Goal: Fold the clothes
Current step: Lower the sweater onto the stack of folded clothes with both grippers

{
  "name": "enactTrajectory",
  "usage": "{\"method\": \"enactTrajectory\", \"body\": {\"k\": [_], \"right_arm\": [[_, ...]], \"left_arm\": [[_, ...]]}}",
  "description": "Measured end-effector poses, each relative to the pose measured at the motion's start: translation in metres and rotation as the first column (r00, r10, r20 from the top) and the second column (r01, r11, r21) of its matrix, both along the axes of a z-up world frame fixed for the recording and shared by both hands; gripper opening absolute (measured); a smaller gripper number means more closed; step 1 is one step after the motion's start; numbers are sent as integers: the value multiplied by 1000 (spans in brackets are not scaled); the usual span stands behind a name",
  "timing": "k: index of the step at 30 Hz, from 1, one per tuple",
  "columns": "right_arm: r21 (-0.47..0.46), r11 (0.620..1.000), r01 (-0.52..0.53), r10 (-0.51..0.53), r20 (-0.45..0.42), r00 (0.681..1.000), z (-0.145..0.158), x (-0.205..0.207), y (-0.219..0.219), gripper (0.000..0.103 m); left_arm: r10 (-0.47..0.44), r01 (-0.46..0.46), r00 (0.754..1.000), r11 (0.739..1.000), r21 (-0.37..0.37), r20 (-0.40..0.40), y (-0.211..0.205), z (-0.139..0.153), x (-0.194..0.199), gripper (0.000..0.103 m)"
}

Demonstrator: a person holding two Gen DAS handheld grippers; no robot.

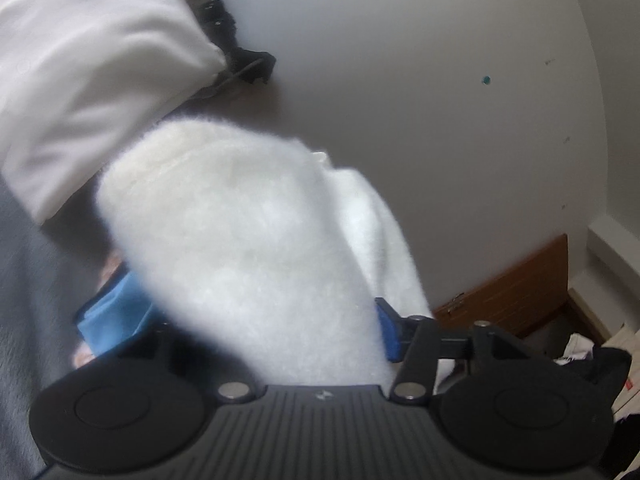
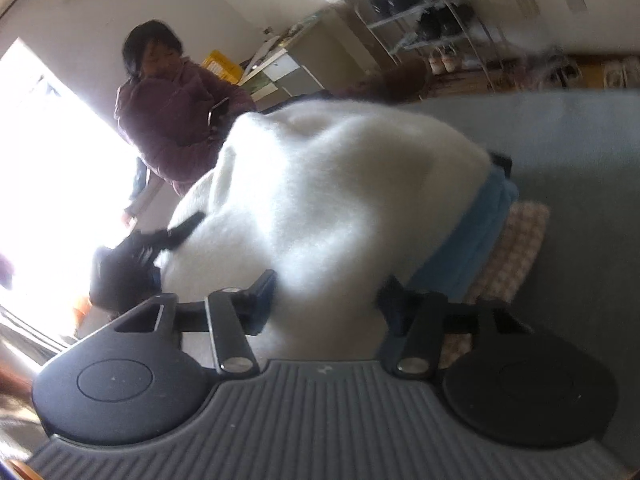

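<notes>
Right now your left gripper (image 1: pixel 276 332) pinches a fluffy white fleece garment (image 1: pixel 248 240), its jaws pressed onto a thick bunch of pile. Your right gripper (image 2: pixel 326 300) clamps the same garment (image 2: pixel 320 200), which bulges up between both sets of jaws. Below it lie a folded blue cloth (image 2: pixel 472 240) and a pink checked cloth (image 2: pixel 516 248) on the grey surface (image 2: pixel 580 160).

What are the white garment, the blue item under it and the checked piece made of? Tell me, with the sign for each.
White garment: looks like plush fleece or faux fur, matte, with a fuzzy, hairy outline.
Blue item: seems a soft woven or fleece cloth, matte, lying in loose folds; blur leaves it open.
Checked piece: apparently woven fabric, pink-and-cream check, flat and dull.
</notes>
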State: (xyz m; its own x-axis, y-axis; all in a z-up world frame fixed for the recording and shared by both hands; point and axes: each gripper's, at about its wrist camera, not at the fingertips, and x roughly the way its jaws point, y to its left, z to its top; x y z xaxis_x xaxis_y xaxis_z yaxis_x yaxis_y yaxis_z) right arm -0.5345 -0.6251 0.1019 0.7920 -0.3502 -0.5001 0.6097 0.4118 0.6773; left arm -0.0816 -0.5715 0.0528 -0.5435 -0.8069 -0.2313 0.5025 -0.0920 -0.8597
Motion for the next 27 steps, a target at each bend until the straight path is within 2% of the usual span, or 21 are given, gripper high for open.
{"method": "enactTrajectory", "body": {"k": [1,3,4,6,8,10,12,13,14,16,17,18,19,21,23,25,26,27], "right_arm": [[10,1000,8,-8,6,1000,-2,-2,0,72],[24,1000,14,-15,22,1000,-2,-7,2,73],[24,1000,15,-16,27,1000,0,-10,3,74],[-14,999,52,-51,22,998,8,-22,7,75],[-65,990,128,-127,21,992,20,-40,14,75],[-151,961,233,-234,7,972,38,-53,23,75],[-260,922,286,-297,-5,955,59,-51,34,63],[-348,901,259,-282,-14,959,69,-39,43,54],[-440,871,220,-258,-28,966,78,-25,52,52],[-609,782,133,-214,-62,975,96,2,70,48],[-661,746,82,-200,-105,974,96,18,74,44],[-703,710,27,-189,-154,970,95,35,78,42],[-708,706,-17,-201,-223,954,86,50,73,39],[-695,712,-98,-231,-363,903,64,78,58,35],[-634,770,-73,-254,-410,876,28,87,25,33],[-616,787,-16,-283,-384,879,-1,86,0,33],[-606,795,25,-290,-343,894,-7,82,-9,34],[-592,803,66,-295,-298,908,-11,79,-17,34]], "left_arm": [[4,-4,1000,1000,1,3,2,2,1,56],[13,-13,999,1000,7,31,8,9,4,62],[30,-31,997,999,10,74,14,16,5,67],[71,-72,984,997,1,164,29,32,7,69],[128,-125,958,992,-30,257,46,51,8,69],[220,-176,884,974,-141,413,65,77,-4,69],[318,-205,776,944,-259,545,84,102,-17,71],[323,-176,756,938,-298,569,80,111,-24,72],[325,-143,738,932,-334,591,74,120,-31,72],[272,-62,765,934,-353,584,73,127,-47,73],[240,-29,767,940,-341,595,66,127,-56,73],[218,-14,751,949,-315,623,50,122,-68,73],[195,0,734,958,-288,650,33,116,-79,72],[128,-3,664,986,-169,736,-5,95,-103,67],[122,-6,630,988,-153,767,-26,75,-111,69],[123,-32,672,990,-137,731,-42,67,-106,69],[129,-42,689,990,-138,713,-51,69,-103,69],[130,-44,694,989,-139,708,-48,67,-100,69]]}}
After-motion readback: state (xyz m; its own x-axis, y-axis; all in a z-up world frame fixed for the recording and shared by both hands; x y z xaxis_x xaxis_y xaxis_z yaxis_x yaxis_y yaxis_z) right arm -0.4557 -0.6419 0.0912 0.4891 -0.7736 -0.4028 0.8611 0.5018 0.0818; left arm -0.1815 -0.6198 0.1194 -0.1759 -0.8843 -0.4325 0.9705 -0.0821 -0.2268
